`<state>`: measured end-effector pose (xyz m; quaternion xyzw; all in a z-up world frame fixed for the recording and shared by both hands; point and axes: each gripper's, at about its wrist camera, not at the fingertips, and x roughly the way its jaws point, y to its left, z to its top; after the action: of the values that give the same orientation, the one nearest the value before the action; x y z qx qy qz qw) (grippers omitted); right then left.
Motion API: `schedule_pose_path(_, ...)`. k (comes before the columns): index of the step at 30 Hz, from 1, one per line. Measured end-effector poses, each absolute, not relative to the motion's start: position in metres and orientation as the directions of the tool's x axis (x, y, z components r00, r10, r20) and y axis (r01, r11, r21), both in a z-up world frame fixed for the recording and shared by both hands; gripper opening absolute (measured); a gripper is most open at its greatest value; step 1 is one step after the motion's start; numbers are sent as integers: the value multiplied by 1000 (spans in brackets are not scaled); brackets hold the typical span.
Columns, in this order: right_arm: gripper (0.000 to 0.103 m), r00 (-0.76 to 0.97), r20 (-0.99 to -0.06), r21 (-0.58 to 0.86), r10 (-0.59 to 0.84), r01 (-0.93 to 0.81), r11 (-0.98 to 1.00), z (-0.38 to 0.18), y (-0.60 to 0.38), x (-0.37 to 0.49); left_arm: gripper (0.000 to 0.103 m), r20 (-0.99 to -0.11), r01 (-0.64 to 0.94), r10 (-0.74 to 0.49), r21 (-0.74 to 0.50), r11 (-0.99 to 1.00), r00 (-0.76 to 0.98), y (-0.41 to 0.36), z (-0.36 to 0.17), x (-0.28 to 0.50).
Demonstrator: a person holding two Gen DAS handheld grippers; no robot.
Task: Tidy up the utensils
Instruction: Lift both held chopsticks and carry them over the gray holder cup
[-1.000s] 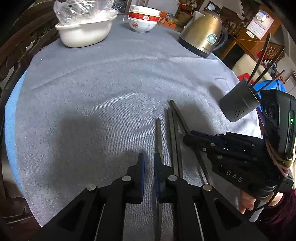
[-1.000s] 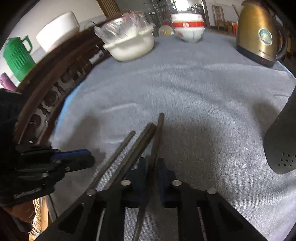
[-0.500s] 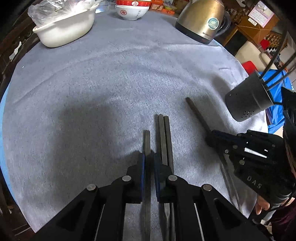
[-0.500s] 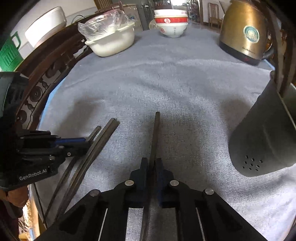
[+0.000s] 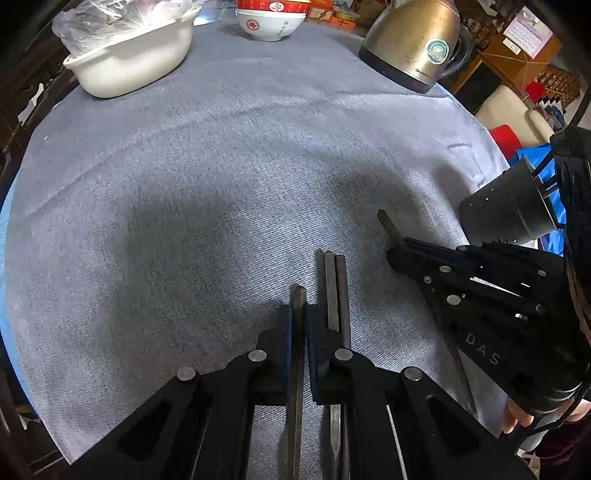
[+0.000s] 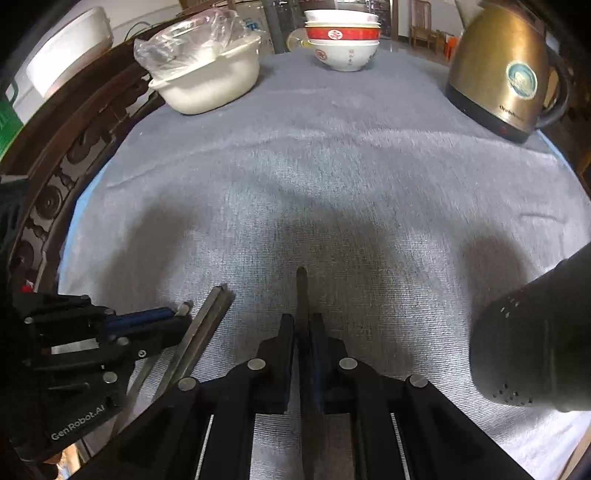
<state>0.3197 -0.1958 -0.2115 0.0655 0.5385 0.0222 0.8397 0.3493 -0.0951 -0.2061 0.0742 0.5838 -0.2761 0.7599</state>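
Dark chopsticks lie on the grey tablecloth (image 5: 221, 184). My left gripper (image 5: 298, 314) is shut on one chopstick (image 5: 297, 299), its tip just past the fingertips. Two more chopsticks (image 5: 335, 280) lie side by side right of it. My right gripper (image 6: 303, 325) is shut on another chopstick (image 6: 302, 291), and shows in the left wrist view (image 5: 397, 247) at the right. A black perforated utensil holder (image 5: 506, 210) holding chopsticks stands at the right, large in the right wrist view (image 6: 535, 343).
A white dish with a plastic bag (image 5: 129, 55) stands at the back left, stacked red-and-white bowls (image 5: 271, 18) at the back, a gold kettle (image 5: 413, 48) at the back right. A carved wooden chair (image 6: 55, 166) rims the table's left edge.
Both grippers closed on a chopstick each. The right gripper carried its chopstick to the right, away from the other three and nearer the holder. The left gripper moved forward along its chopstick.
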Motion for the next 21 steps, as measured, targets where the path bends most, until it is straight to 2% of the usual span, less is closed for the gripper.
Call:
schedule_pose_path(4,6,492,-863,131,111,7,991,-199,-194,303,7,-907,479,-352,-209,852,231,-82,-194,345)
schedule_pose_path(11,6,662,-736,145,139,-46,988,-141,-190,260,7,-836,466,-389,-187,865,387,-54,-127,325)
schedule_pose_path(21,6,887,-415,253,203,-101,962,-35,-212,175,5,-690,479,-442,-154,864,574,-39,-22,281)
